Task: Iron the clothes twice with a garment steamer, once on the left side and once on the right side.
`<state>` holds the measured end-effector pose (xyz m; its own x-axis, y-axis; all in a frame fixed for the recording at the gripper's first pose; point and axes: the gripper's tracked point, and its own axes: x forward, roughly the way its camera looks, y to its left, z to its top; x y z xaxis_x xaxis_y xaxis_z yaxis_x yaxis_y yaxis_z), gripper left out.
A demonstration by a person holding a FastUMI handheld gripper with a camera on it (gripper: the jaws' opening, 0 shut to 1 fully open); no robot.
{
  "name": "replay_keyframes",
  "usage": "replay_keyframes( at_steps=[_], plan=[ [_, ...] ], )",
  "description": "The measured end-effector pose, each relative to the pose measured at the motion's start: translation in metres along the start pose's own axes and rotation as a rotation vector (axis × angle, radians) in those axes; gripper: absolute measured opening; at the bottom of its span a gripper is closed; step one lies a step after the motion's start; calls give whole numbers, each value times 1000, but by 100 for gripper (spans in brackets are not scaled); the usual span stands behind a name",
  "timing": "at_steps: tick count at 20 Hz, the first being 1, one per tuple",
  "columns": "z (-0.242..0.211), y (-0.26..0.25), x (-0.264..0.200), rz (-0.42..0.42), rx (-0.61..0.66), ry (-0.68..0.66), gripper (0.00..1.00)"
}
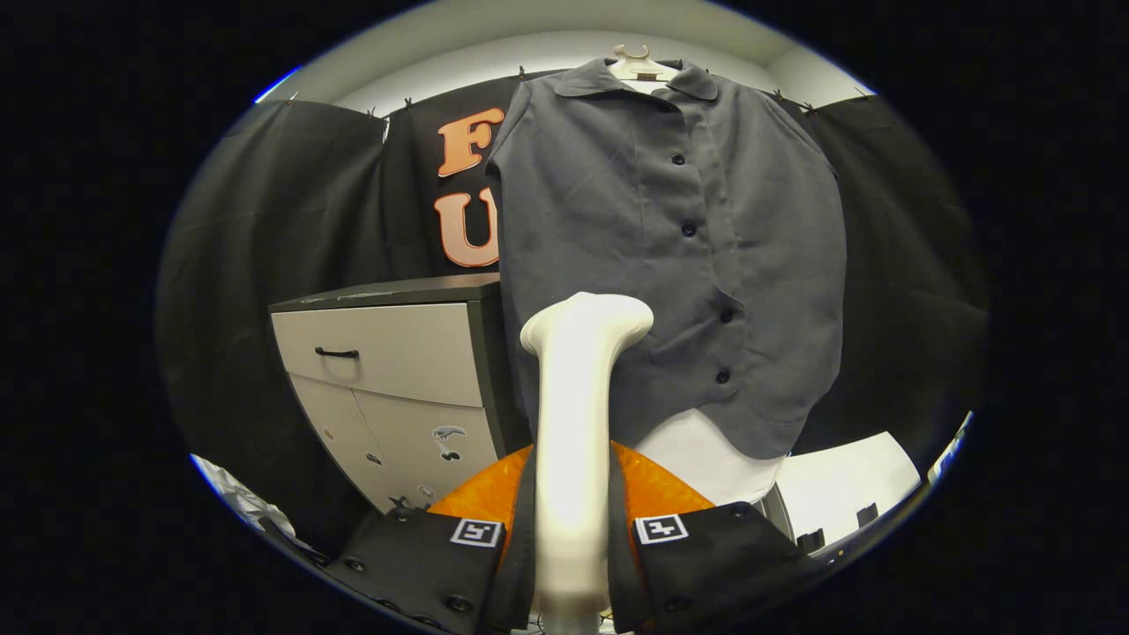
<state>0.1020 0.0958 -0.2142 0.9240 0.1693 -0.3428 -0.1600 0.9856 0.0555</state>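
Steamer (578,414): clamped between your gripper (569,529) fingers, head up, just before the shirt's lower hem.
Shirt (670,238): on a hanger (637,63), beyond the steamer.
Cabinet (397,379): left of the shirt, behind your fingers.

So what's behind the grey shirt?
Behind the grey shirt, a hanger shows at the collar and something white below the hem. The gripper grips the steamer.

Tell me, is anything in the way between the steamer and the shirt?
Nothing visible is. The gripper has both fingers shut on the steamer, whose head rises just ahead of them toward the lower front of the grey shirt on its hanger. The cabinet stands off to the shirt's side, not between them.
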Motion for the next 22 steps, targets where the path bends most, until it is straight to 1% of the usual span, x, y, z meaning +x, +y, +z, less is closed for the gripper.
replay_keyframes(
  at_steps=[4,8,10,12,15,19,22],
  plan=[
    [48,8,-29,22,14,-88,41],
    [114,14,-64,70,31,-177,41],
    [147,6,-79,75,21,-219,41],
    [173,-11,-90,59,9,-252,41],
    [204,-36,-103,59,45,-295,41],
    [225,-86,-111,5,47,-338,41],
    [231,-128,-113,-49,38,-355,41]
  ],
)
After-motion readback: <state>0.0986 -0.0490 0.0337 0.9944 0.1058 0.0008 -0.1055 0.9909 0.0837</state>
